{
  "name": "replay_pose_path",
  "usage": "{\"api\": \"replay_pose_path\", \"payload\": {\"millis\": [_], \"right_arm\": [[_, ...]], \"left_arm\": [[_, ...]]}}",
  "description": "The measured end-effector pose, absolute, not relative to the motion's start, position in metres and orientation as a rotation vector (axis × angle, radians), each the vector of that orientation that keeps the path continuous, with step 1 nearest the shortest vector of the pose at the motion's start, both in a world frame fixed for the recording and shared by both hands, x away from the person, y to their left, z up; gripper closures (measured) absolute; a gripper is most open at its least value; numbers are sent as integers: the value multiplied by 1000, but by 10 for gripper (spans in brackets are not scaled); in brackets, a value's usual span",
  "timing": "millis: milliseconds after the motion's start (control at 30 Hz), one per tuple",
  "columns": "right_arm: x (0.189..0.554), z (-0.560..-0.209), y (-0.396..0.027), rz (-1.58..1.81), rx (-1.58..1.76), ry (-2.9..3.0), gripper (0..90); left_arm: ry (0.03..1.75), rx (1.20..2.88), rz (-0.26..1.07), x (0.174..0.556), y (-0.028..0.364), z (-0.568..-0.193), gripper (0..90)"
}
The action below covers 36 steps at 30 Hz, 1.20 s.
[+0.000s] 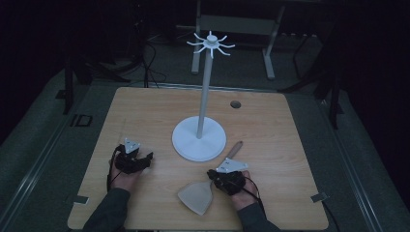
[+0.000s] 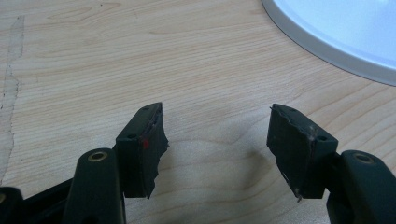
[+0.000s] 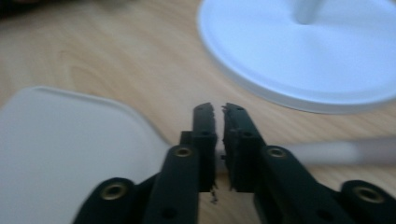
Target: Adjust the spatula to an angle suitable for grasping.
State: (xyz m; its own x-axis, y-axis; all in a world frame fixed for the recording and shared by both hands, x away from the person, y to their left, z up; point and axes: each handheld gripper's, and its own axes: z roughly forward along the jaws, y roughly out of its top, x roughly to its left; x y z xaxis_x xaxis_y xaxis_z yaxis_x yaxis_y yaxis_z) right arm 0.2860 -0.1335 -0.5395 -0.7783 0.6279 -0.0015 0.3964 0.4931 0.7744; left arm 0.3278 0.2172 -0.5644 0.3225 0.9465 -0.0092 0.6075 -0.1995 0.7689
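spatula [image 3: 70, 154] blurred, its neck hidden behind the jaws, perhaps gripped, stand base [image 3: 299, 60] cut off

Spatula [image 1: 198, 195] on table [image 1: 145, 116], before stand [image 1: 199, 137].

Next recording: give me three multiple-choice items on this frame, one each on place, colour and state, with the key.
1. Where does the spatula lie?
A. On the table, between the stand and the near edge
B. Hung on the stand's top
C. On the floor

2. What colour is the stand?
A. Red
B. White
C. Black

3. How is the left tool?
A. Shut on the spatula
B. Open, nothing between its jaws
C. Shut on the stand's pole

Key: 1 A, its blade rests on the wood below the base; 2 B, pole and base are white; 3 B, bare wood shows between its jaws.
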Motion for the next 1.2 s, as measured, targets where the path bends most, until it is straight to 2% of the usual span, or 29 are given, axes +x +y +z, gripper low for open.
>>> {"api": "replay_pose_path", "payload": {"millis": [67,267,533,1200], "right_arm": [[284,-542,-127,1162,858,2468,894],[286,-551,-115,1115,865,2512,897],[287,-547,-121,1058,858,2587,900],[277,-533,-196,926,840,2612,900]], "left_arm": [[1373,1905,630,328,217,-564,372],[1371,1906,629,328,217,-564,371],[1371,1900,626,327,218,-565,370],[1376,1898,629,326,219,-565,370]]}}
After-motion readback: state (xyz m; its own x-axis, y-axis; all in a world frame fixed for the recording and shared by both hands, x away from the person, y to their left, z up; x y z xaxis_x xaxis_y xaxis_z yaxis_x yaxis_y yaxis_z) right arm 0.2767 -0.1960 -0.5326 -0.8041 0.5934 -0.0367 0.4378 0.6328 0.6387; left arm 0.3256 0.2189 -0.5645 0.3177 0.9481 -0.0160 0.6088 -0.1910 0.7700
